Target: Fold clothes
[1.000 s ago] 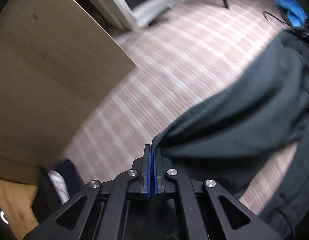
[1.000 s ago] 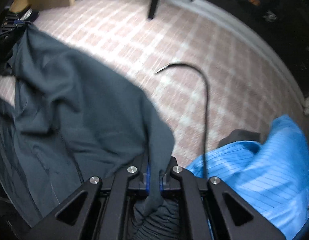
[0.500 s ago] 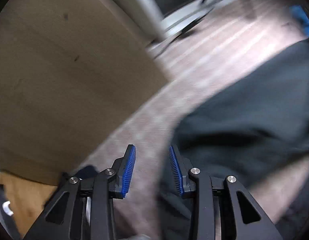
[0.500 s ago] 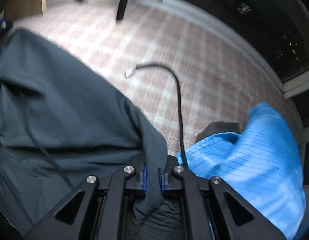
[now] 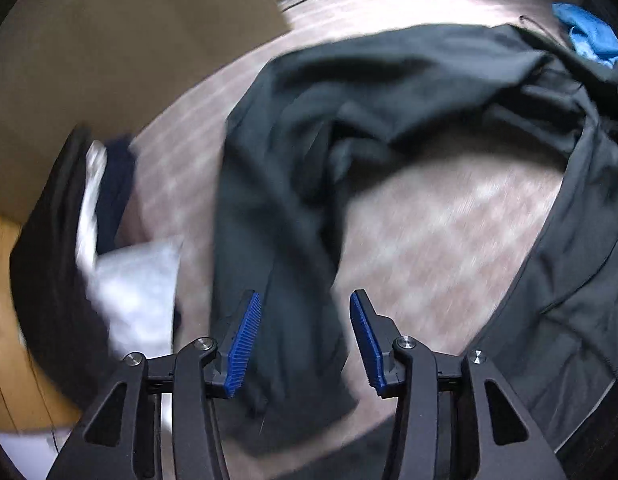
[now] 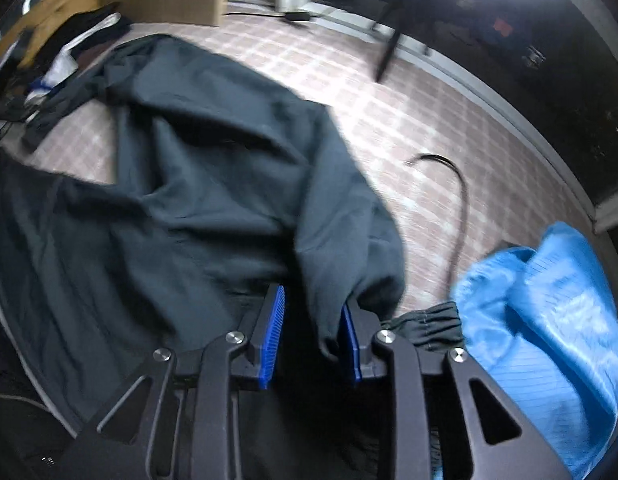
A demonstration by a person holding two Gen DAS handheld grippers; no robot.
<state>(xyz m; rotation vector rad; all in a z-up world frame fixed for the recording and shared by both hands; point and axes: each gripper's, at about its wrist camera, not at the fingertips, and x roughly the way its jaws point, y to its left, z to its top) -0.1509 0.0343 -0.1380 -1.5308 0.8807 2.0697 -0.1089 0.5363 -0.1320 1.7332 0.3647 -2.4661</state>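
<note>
A dark grey-green garment (image 5: 389, 92) lies rumpled on the pink checked floor, spread wide in both views. My left gripper (image 5: 305, 344) points down over one long strip of it. Its jaws are opening, the cloth lies slack between the blue pads (image 5: 245, 344), and neither pad presses on it. My right gripper (image 6: 312, 340) is over another edge of the same garment (image 6: 209, 168). Its jaws are opening too. A fold of the cloth hangs in the gap and leans on the right pad (image 6: 351, 344), loose from the left one.
A bright blue garment (image 6: 549, 320) lies right of my right gripper, with a black cable (image 6: 461, 200) curling on the floor (image 6: 409, 92) beyond it. Mixed dark and white clothes (image 5: 109, 240) are piled on the left by a tan wooden panel (image 5: 109, 40). A chair leg (image 6: 389, 48) stands further off.
Both grippers were shut on the dark garment and now stand parted, the left first. The cloth has sagged out of the grip onto the floor. Both hands have shifted sideways over it.
</note>
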